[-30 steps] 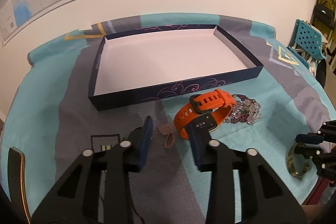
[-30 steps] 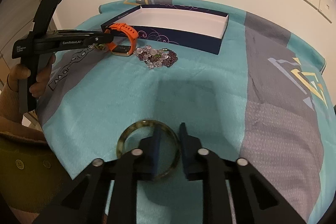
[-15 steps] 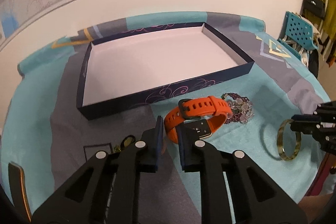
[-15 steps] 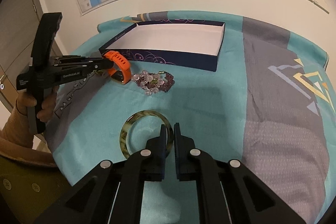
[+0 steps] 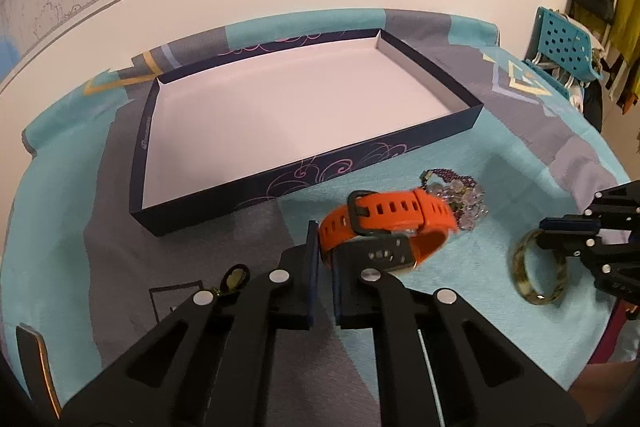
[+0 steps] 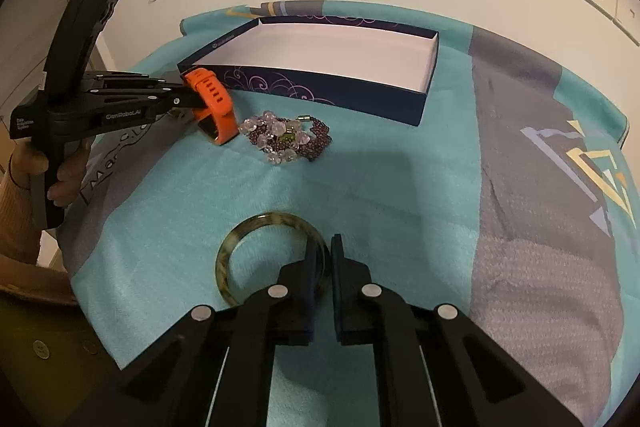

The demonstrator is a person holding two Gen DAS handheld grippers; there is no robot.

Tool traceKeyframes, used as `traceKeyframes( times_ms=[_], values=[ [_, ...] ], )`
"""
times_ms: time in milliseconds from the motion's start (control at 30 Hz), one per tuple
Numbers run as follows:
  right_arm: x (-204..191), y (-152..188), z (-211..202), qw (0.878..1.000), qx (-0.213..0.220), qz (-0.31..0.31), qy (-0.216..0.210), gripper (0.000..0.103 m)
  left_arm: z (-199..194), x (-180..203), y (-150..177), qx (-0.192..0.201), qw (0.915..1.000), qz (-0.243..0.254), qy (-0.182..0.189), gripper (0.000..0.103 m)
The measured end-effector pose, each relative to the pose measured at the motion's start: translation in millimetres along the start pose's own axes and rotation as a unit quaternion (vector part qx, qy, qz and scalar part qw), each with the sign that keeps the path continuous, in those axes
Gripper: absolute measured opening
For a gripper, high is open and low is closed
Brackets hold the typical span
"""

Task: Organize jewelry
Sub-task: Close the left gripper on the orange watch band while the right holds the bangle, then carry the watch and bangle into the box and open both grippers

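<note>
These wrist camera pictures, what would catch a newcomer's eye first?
Likely the bright orange watch, pinched by its strap in the left claw just in front of the dark blue box with its bare white floor. Next, the mottled green bangle, lying on the turquoise cloth with its rim clamped in the right claw. Between them sits a heap of purple and clear beads.

The black two-finger left gripper [image 5: 325,259] is clamping tight, angled downward; the black right gripper [image 6: 323,259] is likewise pinching, angled downward.
</note>
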State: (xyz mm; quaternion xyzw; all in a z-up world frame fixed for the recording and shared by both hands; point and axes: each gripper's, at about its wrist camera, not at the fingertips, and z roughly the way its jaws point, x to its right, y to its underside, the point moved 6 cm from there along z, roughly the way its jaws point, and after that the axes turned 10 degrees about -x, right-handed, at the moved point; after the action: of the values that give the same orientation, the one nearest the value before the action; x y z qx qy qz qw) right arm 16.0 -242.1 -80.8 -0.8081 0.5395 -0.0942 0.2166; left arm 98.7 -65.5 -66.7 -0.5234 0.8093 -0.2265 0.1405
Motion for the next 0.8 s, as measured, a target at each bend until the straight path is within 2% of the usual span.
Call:
traceKeyframes(
  times_ms=[200,433,533,600,733,800],
  values=[
    [4,-17,-14,0.999,0.030,0.006,-0.021,0.005,-14,-4,-6,-0.004,0.9992,-0.019,0.035,0.005],
    [11,-66,-33,0.997,0.081,-0.006,-0.018,0.005,-36,-20,-30,0.005,0.9973,-0.040,0.061,0.005],
    [16,-91,-34,0.995,0.094,-0.013,-0.019,0.005,-38,-36,-50,0.008,0.9972,-0.056,0.049,0.005],
    [21,-111,-28,0.995,0.098,-0.013,-0.020,0.005,-34,-44,-61,0.004,0.9962,-0.068,0.054,0.005],
    [33,-146,-11,0.995,0.096,-0.009,-0.012,0.006,-13,-64,-89,-0.011,0.9955,-0.088,0.034,0.005],
    [37,-158,-2,0.996,0.092,-0.008,-0.005,0.005,-1,-71,-96,-0.025,0.9944,-0.097,0.035,0.005]
  ],
)
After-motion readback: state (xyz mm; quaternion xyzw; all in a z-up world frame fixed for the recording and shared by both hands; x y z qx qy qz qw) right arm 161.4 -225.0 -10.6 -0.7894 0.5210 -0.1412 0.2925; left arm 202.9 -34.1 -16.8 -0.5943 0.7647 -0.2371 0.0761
